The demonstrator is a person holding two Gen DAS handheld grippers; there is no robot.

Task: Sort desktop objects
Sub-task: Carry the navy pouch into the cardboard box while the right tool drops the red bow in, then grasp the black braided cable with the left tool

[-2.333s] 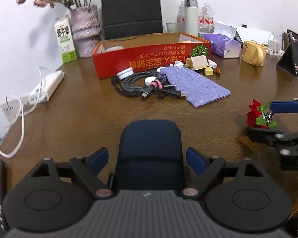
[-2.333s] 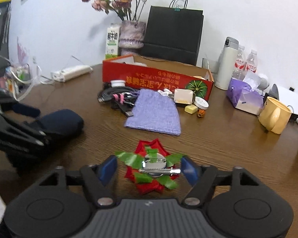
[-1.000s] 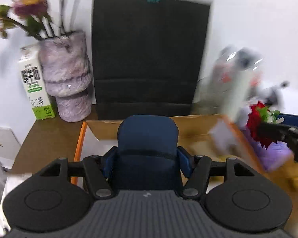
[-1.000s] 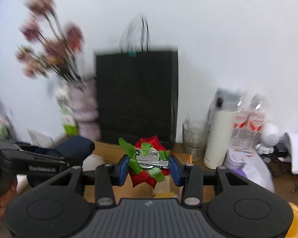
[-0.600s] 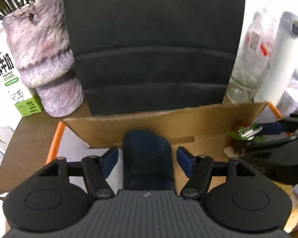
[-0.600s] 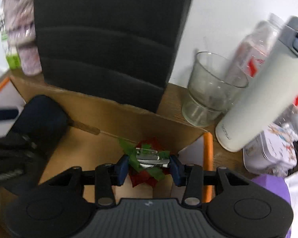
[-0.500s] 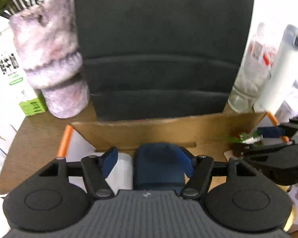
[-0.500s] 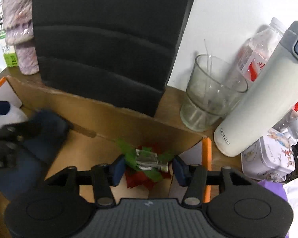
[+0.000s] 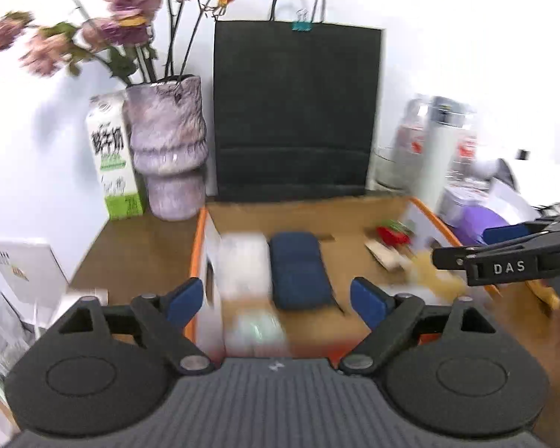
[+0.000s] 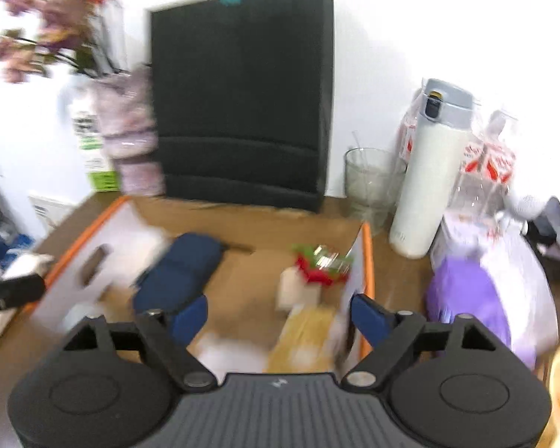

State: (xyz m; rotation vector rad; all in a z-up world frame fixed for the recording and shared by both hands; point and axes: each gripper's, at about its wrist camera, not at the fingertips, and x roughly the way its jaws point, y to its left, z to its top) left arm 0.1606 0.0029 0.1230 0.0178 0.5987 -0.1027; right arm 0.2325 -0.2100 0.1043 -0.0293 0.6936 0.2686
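left gripper (image 9: 276, 300): jaws opening, nothing between the pads; it sits over the near wall of the orange-edged cardboard box (image 9: 199, 239). the dark blue case (image 9: 298, 268) lies flat on the box floor, apart from the gripper, just beside a blurred white item (image 9: 244, 265) at the left wall

right gripper (image 10: 278, 315): jaws opening, empty, over the box's near right part. the red and green flower clip (image 10: 319, 265) lies inside the box in the far right corner, close against the right wall (image 10: 367, 261), with a pale block (image 10: 293, 289) just beside it

edges: the black paper bag (image 9: 296, 112) stands against the box's far wall; the vase (image 9: 168, 149) and milk carton (image 9: 112, 156) are beyond the left corner; a glass (image 10: 371, 183) and white flask (image 10: 427, 171) stand near the right corner, and a purple tissue pack (image 10: 466, 298) is outside the right wall

open room: bare brown bench (image 9: 138, 257) left of the box; bare box floor between the case and the clip
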